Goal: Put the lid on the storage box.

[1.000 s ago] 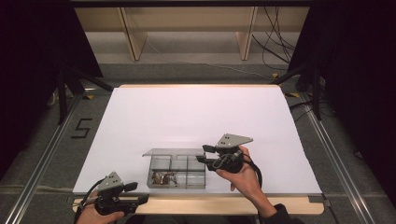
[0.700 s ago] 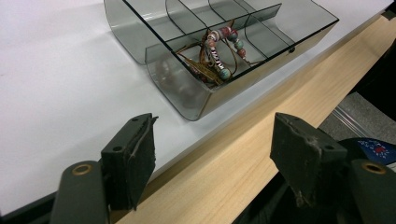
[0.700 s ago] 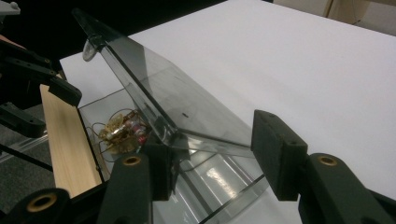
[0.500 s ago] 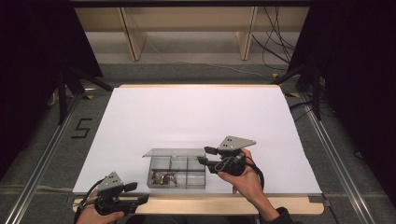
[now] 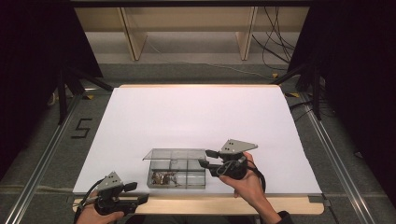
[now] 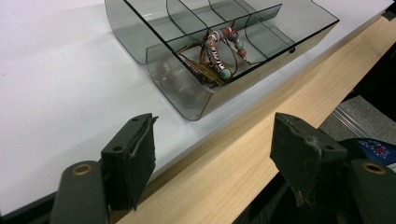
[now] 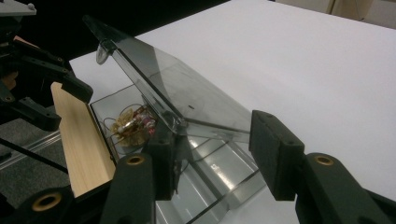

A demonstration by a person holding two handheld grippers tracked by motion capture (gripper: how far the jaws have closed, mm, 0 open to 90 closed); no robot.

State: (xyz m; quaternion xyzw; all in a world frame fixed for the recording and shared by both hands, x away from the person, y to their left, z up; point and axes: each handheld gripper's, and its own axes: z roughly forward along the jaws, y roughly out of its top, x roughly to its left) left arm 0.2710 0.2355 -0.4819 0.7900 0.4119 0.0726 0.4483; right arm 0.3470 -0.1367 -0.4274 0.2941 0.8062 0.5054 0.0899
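Note:
A clear grey compartment box [image 5: 177, 179] sits near the table's front edge, its hinged lid [image 5: 175, 154] raised. Beaded jewellery [image 6: 219, 46] lies in the front left compartment [image 7: 133, 123]. My right gripper [image 5: 204, 157] is open at the box's right end, and in the right gripper view [image 7: 219, 154] its jaws straddle the lid's [image 7: 187, 102] near corner without closing on it. My left gripper [image 5: 139, 192] rests open over the wooden front edge, left of the box. In the left gripper view [image 6: 212, 158] nothing is between its jaws, and the box [image 6: 187, 93] lies ahead.
The white table top [image 5: 201, 116] stretches far beyond the box. A wooden strip [image 5: 210, 205] runs along the front edge. Metal rails [image 5: 42, 158] flank the table, and cables [image 5: 275, 42] lie on the floor at the back right.
My right gripper has drifted slightly toward the table's front beside the raised lid. The left gripper and the box have stayed put.

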